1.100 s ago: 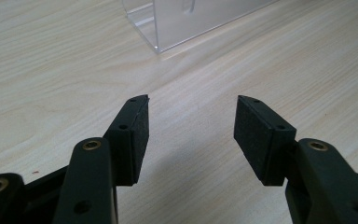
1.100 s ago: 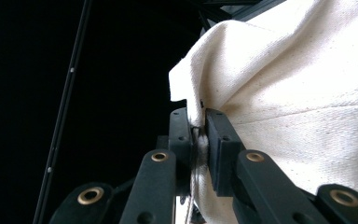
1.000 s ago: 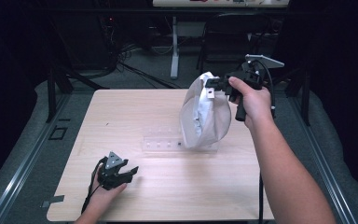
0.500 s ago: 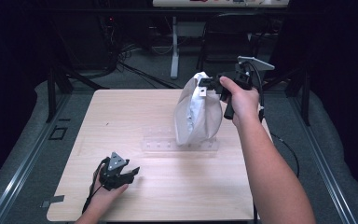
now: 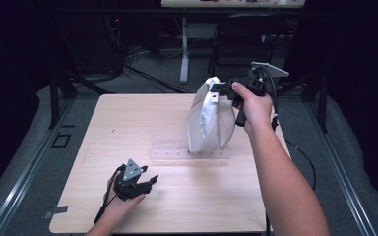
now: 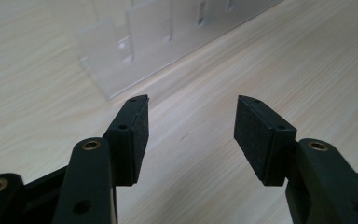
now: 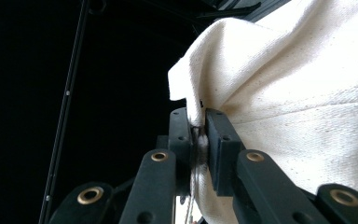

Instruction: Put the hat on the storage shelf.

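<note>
High view first: my right gripper (image 5: 222, 89) has carried the white cloth bag (image 5: 209, 120) leftward across the far side of the bench (image 5: 128, 128) over the last second, and the bag now hangs with its lower end down at the clear acrylic rack (image 5: 189, 152), which lies flat near the middle of the bench. A second ago the bag hung further to the right, and my forearm came in at a wider angle. In the right gripper view the jaws are clamped tight on a pinched fold at the bag's top edge (image 7: 261, 93), fabric squeezed between the pads, so the grip looks sound. Whether the bag's bottom actually rests on the rack or only brushes it I can't settle; the fabric hides the contact.

My left gripper (image 5: 140, 184) sits low at the near edge of the bench, little changed apart from a slight shift. In the left gripper view its jaws stand apart with nothing between them, and the rack (image 6: 168, 42) lies ahead of them.

I read the shift as bringing the bag over the rack, so the left gripper should next come in to steady or open it.
</note>
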`<state>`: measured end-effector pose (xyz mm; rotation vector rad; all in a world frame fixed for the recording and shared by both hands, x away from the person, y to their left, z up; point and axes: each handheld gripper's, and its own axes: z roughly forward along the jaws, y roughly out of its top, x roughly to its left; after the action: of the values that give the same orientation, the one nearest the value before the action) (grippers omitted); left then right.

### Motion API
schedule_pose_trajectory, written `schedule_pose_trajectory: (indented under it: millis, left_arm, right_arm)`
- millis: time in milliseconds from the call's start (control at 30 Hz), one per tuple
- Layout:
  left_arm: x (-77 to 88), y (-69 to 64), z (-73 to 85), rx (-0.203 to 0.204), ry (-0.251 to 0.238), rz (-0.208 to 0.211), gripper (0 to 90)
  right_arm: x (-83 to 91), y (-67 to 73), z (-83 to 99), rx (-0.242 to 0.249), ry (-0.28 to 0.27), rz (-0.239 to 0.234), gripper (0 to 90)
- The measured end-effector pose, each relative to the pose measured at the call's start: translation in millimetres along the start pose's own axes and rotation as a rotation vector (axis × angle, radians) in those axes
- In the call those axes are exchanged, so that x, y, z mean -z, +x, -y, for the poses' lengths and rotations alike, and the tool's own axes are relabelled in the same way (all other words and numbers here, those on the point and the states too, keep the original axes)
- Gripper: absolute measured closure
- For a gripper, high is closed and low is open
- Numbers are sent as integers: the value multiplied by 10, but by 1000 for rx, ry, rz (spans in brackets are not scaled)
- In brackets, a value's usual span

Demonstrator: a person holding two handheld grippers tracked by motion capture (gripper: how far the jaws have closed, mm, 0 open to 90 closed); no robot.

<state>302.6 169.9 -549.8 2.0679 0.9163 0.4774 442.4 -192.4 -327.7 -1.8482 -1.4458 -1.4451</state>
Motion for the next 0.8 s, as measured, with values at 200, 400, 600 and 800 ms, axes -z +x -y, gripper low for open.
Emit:
schedule_pose_trajectory:
  millis: [200, 400, 600, 800]
  left_arm:
    - [-12, -133, -241, 2, -76, 26, 433]
    - [-177, -274, -495, -17, -101, 41, 432]
    - [-372, -449, -732, -55, -77, 36, 447]
    - [-509, -523, -848, -40, -93, 28, 454]
  right_arm:
    - [-62, 23, 30, -2, 7, -7, 817]
    - [-63, 47, 47, 10, 12, -2, 816]
    - [-79, 56, 62, 15, 19, -7, 816]
    - [-90, 61, 70, 15, 23, -6, 816]
